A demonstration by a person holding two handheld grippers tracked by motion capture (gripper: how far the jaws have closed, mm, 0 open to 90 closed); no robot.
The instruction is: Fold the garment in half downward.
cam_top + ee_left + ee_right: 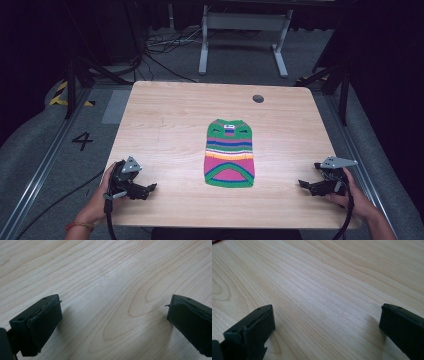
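A small knitted sweater (229, 153) with green, pink, blue and yellow stripes lies flat on the wooden table (170, 125), right of the middle, neck end away from me. My left gripper (149, 189) rests near the front left edge, well left of the sweater, jaws pointing right. In the left gripper view the left gripper (113, 315) is open over bare wood. My right gripper (304, 185) sits near the front right edge, jaws pointing left toward the sweater. The right gripper (327, 322) is open too, with nothing between its fingers.
A round dark cable hole (258, 98) sits near the table's far edge. Beyond the table stand a white desk frame (245, 30) and loose cables (165, 45) on the grey floor. Metal rails (45, 165) run along both sides of the table.
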